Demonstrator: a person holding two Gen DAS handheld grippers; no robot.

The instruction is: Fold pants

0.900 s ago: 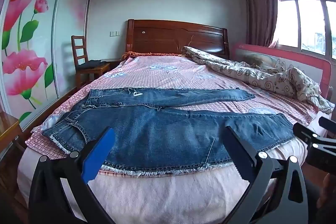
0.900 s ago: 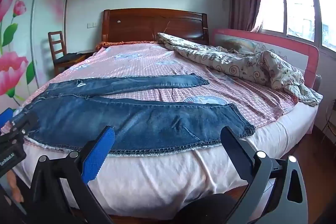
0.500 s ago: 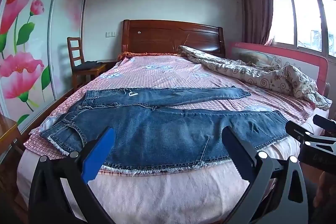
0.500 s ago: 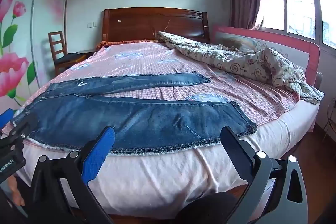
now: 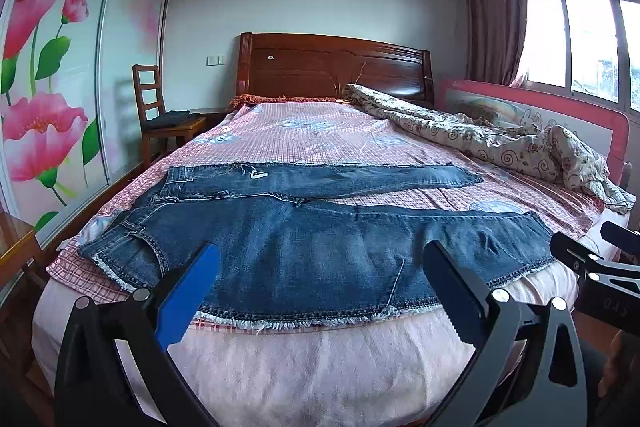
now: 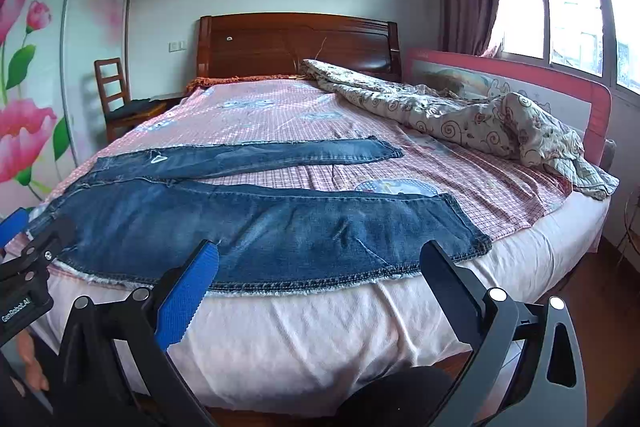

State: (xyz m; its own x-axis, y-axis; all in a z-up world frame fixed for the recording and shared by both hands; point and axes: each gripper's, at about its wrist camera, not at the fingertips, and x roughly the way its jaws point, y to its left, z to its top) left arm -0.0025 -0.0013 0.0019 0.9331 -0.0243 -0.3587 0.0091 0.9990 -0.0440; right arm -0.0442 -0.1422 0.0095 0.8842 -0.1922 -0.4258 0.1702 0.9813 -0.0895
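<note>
A pair of blue jeans (image 5: pixel 304 247) lies flat across the foot of the bed, waist to the left, legs spread apart toward the right; the near leg's frayed edge hangs at the mattress edge. In the right wrist view the same jeans (image 6: pixel 256 227) fill the middle. My left gripper (image 5: pixel 320 275) hovers open in front of the near leg, nothing between its fingers. My right gripper (image 6: pixel 318 275) is open too, held off the bed's edge near the leg cuff. Each gripper shows at the edge of the other's view: the right gripper (image 5: pixel 600 267), the left gripper (image 6: pixel 28 259).
The bed (image 5: pixel 320 359) has a pink checked sheet and a wooden headboard (image 5: pixel 332 67). A crumpled quilt (image 5: pixel 500 143) lies along the right side by a pink rail (image 5: pixel 560 115). A wooden chair (image 5: pixel 160 115) and a flowered wardrobe (image 5: pixel 48 67) stand at left.
Both views have drifted slightly: the jeans sit a little lower and nearer in the frames. Both grippers stay open and empty.
</note>
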